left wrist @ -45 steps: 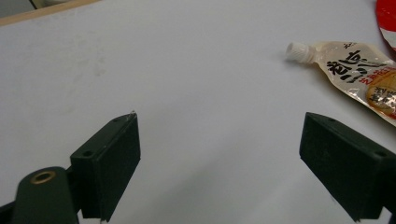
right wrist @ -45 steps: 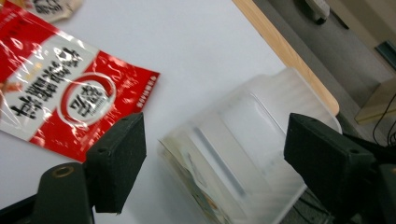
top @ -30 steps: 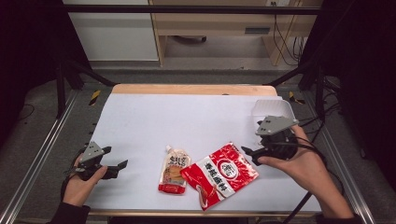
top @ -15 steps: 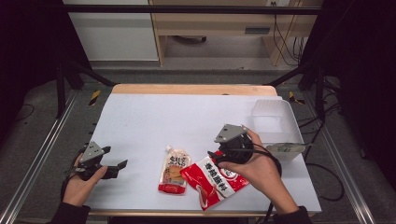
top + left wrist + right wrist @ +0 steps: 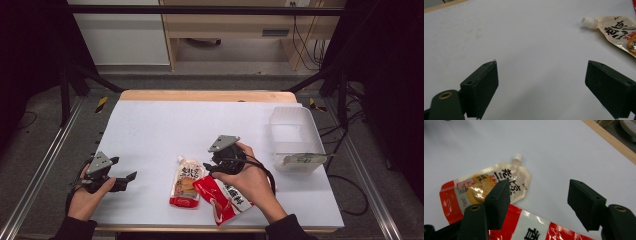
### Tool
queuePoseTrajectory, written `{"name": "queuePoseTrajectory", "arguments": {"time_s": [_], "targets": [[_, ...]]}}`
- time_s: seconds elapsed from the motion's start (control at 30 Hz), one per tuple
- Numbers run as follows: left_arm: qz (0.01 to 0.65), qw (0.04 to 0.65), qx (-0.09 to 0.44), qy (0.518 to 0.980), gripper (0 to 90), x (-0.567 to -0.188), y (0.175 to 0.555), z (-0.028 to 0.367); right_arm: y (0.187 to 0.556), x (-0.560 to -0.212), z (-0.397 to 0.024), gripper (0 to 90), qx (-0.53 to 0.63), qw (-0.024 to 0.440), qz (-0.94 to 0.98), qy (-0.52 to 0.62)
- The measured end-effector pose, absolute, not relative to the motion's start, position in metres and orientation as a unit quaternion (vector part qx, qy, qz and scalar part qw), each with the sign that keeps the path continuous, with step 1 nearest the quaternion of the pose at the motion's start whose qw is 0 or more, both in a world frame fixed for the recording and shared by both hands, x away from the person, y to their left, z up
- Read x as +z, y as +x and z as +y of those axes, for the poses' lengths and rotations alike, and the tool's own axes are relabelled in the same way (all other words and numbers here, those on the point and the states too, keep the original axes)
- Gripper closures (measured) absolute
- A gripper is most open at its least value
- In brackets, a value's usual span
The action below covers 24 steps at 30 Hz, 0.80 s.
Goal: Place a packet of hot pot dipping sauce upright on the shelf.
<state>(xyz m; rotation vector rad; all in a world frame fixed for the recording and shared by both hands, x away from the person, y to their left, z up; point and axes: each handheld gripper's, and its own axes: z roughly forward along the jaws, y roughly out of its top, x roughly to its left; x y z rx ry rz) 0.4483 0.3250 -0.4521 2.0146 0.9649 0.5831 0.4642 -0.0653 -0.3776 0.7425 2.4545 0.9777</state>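
Right gripper [image 5: 537, 206] jaws apart, just been closing, nothing clamped, over red packet [image 5: 225, 200] edge. Spouted pouch [image 5: 186, 182] just beside, partly overlapped. Left gripper [image 5: 541, 90] wide apart, idle. Clear container [image 5: 292, 137] farther right.

We can make out dark Chinese characters running along the pale spouted pouch [image 5: 499, 185] — among them what looks like 老 and 京, though we cannot read the whole line. On the red and white bag [image 5: 534, 230] one bold black character shows on its white band, seemingly 香, cut off at the picture's edge. From the high view the round mark on that bag is too small for us to read.
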Motion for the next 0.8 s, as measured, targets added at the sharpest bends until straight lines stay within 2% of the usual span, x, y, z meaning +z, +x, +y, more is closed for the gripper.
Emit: {"name": "queuePoseTrajectory", "arguments": {"time_s": [0.37,0.8], "targets": [[0.382,0.404,0.230,0.799,11.3,-0.452,0.448,0.325,0.472,-0.396,-0.037,48.4,0.340,0.174,0.887,0.259],[0.379,0.405,0.228,0.800,11.3,-0.452,0.449,0.324,0.488,-0.424,-0.025,56.0,0.333,0.153,0.887,0.283]]}}
